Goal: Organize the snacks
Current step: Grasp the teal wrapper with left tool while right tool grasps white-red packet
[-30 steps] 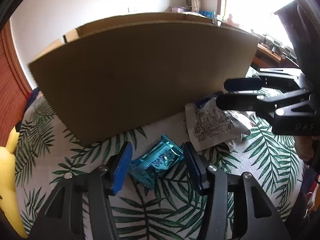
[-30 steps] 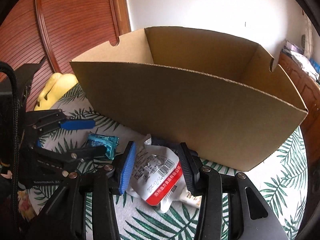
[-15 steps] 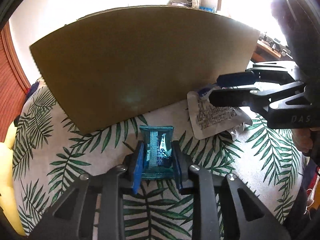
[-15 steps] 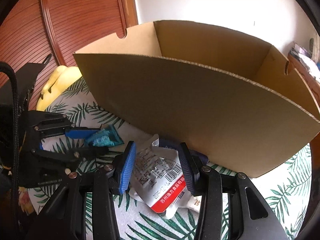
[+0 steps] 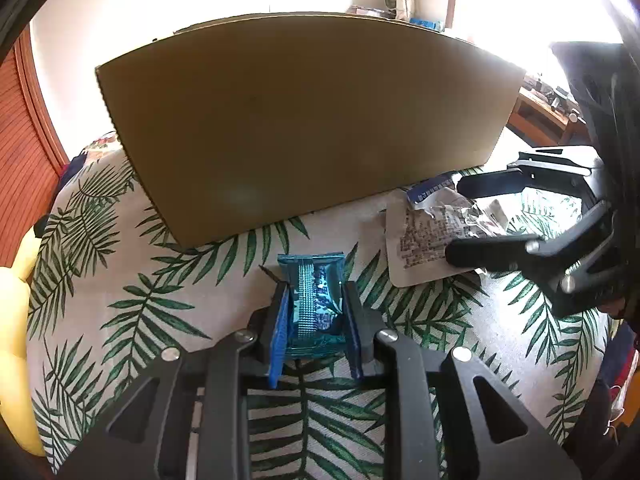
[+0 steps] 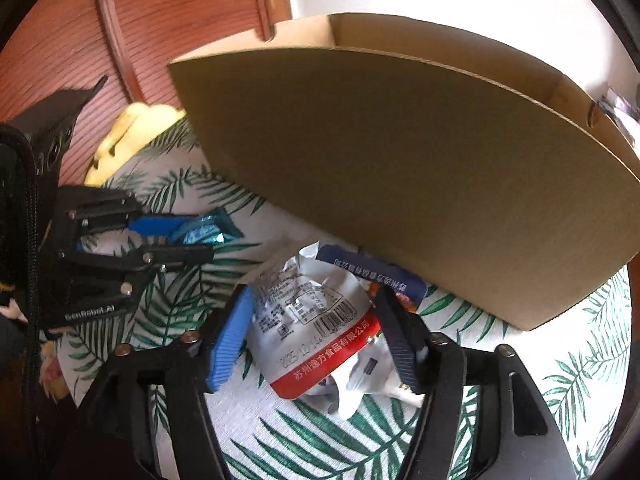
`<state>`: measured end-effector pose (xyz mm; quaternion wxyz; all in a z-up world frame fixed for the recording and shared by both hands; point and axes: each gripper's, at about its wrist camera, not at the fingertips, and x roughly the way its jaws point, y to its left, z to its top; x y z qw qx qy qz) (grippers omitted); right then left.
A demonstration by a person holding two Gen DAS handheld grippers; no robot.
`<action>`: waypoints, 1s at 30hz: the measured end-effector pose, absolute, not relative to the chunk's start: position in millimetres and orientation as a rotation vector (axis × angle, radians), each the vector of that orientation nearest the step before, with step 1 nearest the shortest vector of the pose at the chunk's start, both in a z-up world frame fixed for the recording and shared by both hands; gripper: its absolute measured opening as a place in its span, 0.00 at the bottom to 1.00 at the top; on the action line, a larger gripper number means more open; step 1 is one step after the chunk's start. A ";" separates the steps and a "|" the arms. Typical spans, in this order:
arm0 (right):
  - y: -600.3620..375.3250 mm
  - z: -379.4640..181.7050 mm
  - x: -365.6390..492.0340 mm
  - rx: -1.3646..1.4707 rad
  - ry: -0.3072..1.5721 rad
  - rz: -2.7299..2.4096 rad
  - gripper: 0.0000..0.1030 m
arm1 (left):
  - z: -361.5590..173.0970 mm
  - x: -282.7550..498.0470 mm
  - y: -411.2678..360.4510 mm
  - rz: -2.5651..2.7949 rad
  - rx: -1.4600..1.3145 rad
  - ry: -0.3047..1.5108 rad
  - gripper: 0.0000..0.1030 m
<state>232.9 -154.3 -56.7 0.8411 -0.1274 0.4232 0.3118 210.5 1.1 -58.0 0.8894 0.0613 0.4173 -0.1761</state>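
The teal snack packet (image 5: 314,300) is clamped between the left gripper (image 5: 316,320) fingers, low over the leaf-print surface (image 5: 120,300). The white pouch (image 6: 316,320) is straddled, ungripped, by the half-open right gripper (image 6: 316,340). A lift over the cardboard box (image 5: 304,120) wall seems called for next.
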 end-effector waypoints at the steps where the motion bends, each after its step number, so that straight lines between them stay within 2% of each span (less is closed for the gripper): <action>1: -152.6 -57.4 231.1 -0.282 0.892 0.656 0.67 | -58.1 210.2 3.0 -0.362 0.123 0.867 0.22; 11: -129.8 -67.7 226.4 -0.430 0.872 0.650 0.80 | -57.5 207.1 28.8 -0.332 0.101 0.869 0.22; 20: -121.7 -70.5 228.8 -0.512 0.865 0.657 0.80 | -57.7 208.1 25.8 -0.337 0.092 0.869 0.22; 22: -123.0 -70.3 229.5 -0.502 0.875 0.661 0.75 | -57.5 207.9 26.5 -0.337 0.090 0.868 0.22; 24: -124.9 -68.7 229.7 -0.481 0.880 0.665 0.54 | -57.4 208.4 26.7 -0.337 0.089 0.869 0.22; 30: -124.5 -67.6 225.8 -0.481 0.847 0.632 0.45 | -57.4 209.4 28.0 -0.339 0.086 0.871 0.22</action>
